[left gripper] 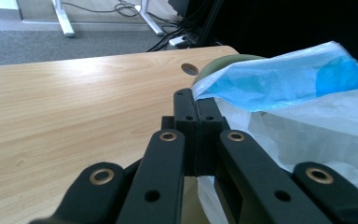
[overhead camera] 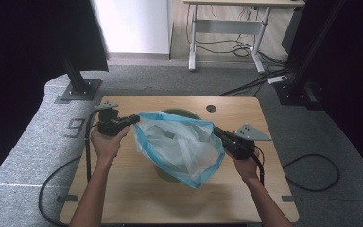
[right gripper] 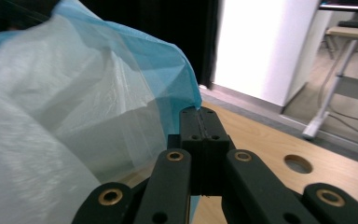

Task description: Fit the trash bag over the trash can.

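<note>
While the plastic bag (overhead camera: 179, 144) was stretched open over the green bin (overhead camera: 182, 113) at mid-table, each gripper had a pinch of its blue rim. The left gripper (overhead camera: 134, 119) was clamped tight on the rim's left corner; in the left gripper view its jaws met flat, with the blue edge (left gripper: 279, 79) running off from their tips toward the right. The right gripper (overhead camera: 216, 131) was clenched on the opposite side of the rim; the right gripper view had its jaws pressed together, blue film (right gripper: 177, 79) coming out right at the tips and the translucent white body of the bag billowing to the left.

The bag mouth faced up and toward the person, pulled into a wide loop between the two grippers. The blue band ran all round the opening, and the lowest point sagged toward the near edge of the wooden table (overhead camera: 137, 198). The bin sat under and behind the bag, with its rim showing at the far side and a bit of its base at the near side. Couldn't tell how far the bag sat inside the bin.

The left hand (overhead camera: 108, 142) was held at the table's left side and the right hand (overhead camera: 246, 165) at its right, with forearms coming in from the near edge. A round cable hole (overhead camera: 211, 108) was in the tabletop, beyond the bin.
</note>
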The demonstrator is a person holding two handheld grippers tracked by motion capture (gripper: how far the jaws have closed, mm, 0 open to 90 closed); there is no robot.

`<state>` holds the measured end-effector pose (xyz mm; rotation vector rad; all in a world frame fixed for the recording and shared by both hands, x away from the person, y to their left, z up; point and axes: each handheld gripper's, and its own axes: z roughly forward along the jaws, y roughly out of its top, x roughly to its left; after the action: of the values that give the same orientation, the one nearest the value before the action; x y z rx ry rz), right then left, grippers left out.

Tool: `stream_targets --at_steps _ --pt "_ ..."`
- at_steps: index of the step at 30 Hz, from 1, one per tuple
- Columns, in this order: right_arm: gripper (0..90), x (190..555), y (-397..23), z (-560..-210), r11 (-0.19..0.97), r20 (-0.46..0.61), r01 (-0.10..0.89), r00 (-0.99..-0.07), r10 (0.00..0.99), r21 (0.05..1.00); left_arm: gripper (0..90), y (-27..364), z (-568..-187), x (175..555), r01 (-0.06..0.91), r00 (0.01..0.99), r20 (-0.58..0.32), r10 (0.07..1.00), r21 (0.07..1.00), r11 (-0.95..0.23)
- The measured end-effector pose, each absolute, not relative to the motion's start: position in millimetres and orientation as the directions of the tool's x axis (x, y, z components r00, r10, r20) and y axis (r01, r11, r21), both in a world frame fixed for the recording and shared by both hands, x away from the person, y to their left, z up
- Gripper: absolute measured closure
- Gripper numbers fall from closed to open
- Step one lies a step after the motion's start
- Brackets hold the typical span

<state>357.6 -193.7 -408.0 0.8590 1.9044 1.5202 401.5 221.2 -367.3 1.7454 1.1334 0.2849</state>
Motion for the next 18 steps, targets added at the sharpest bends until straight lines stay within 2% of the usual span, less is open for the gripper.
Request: stream_targets --at_steps 11,18 --pt "88.8 396 -175 -410 0.164 -0.02 0.19 -0.593 0.805 0.968 89.8 228 -383 416 0.567 0.505 -0.298 0.81 0.822 -0.051" --pt "88.8 417 -172 -430 0.13 0.057 0.275 -0.582 0.811 0.953 89.8 224 -397 425 0.6 0.493 -0.298 0.817 0.797 -0.071"
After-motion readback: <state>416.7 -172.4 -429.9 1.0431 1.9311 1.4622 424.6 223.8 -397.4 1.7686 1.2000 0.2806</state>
